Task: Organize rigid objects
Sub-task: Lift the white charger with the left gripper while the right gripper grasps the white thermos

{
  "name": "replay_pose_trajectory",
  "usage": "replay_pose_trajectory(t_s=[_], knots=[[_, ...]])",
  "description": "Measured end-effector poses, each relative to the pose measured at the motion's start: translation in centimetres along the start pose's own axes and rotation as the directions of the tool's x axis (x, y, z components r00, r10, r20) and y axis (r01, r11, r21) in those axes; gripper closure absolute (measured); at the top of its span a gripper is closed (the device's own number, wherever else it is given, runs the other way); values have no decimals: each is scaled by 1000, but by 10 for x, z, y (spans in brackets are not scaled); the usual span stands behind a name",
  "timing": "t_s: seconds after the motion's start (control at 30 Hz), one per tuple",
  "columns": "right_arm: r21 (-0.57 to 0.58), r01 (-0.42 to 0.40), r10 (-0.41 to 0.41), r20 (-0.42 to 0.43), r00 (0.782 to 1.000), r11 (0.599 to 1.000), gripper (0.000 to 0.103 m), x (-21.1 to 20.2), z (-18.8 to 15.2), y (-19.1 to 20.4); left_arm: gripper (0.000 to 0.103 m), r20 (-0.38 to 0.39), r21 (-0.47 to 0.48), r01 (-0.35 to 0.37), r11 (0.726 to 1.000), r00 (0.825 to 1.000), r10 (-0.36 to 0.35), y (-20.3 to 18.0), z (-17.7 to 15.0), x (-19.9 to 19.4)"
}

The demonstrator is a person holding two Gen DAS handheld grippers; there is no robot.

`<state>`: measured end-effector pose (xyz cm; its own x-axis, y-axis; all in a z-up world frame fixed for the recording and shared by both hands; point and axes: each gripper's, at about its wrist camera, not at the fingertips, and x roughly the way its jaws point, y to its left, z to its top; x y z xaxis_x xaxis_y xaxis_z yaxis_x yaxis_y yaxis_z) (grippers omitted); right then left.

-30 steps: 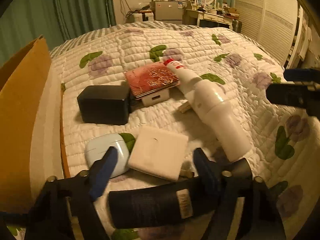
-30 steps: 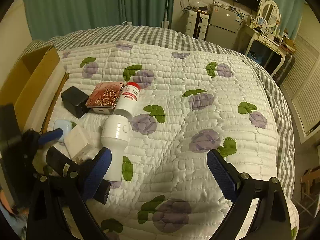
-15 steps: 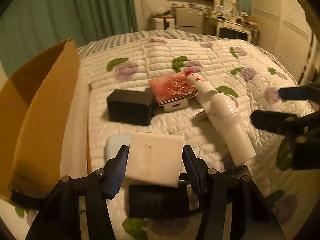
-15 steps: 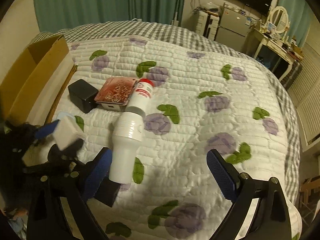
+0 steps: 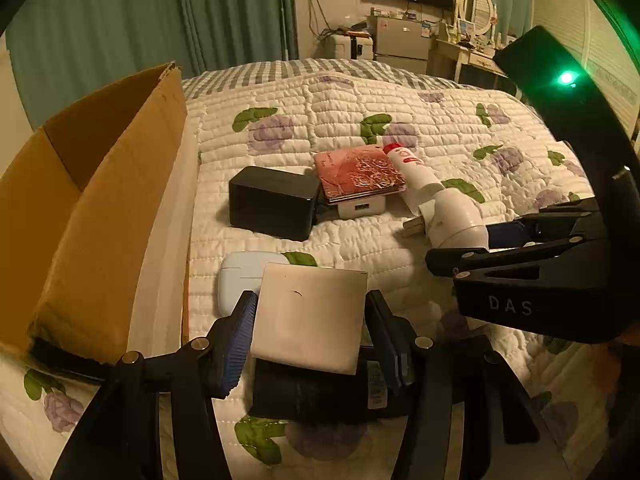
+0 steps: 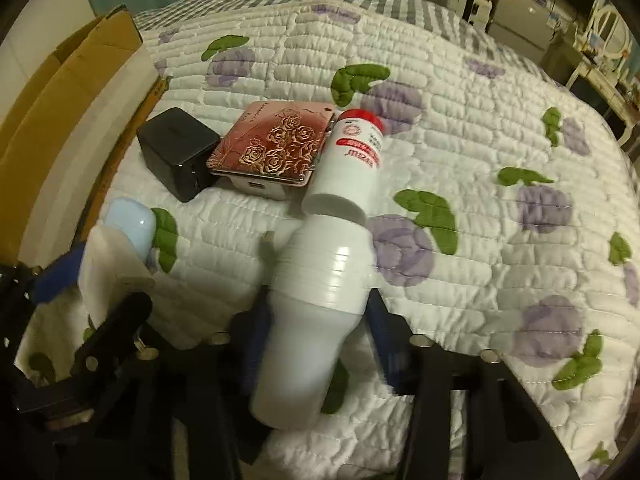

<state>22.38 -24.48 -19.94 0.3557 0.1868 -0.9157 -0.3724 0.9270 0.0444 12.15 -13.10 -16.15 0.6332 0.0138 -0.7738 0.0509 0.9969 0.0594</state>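
Note:
My left gripper [image 5: 310, 316] is shut on a flat white square box [image 5: 310, 316] and holds it above the quilt, near the open cardboard box [image 5: 92, 208]. My right gripper [image 6: 316, 316] has closed around the lower body of a white bottle with a red cap [image 6: 320, 264], which lies on the bed; it also shows in the left wrist view [image 5: 436, 200]. A black box [image 5: 272, 202], a red rose-patterned case [image 5: 358, 174] lying on a small white charger [image 5: 360, 208], and a pale blue earbud case [image 5: 244, 276] lie on the quilt.
The cardboard box [image 6: 60, 92] stands open along the bed's left edge. The flowered quilt [image 6: 500, 200] stretches bare to the right. Curtains, a fridge and a dressing table stand beyond the bed.
My left gripper closed on the white square box and lifted it. My right gripper moved left to the white bottle and closed around it.

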Motion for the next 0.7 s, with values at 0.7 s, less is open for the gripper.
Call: replay_pose_trajectory(t_s=[0.7], knots=[[73, 141, -155, 264, 952, 987, 59, -170, -25, 0, 48, 206, 43, 100, 994, 973, -107, 13, 44, -134]])
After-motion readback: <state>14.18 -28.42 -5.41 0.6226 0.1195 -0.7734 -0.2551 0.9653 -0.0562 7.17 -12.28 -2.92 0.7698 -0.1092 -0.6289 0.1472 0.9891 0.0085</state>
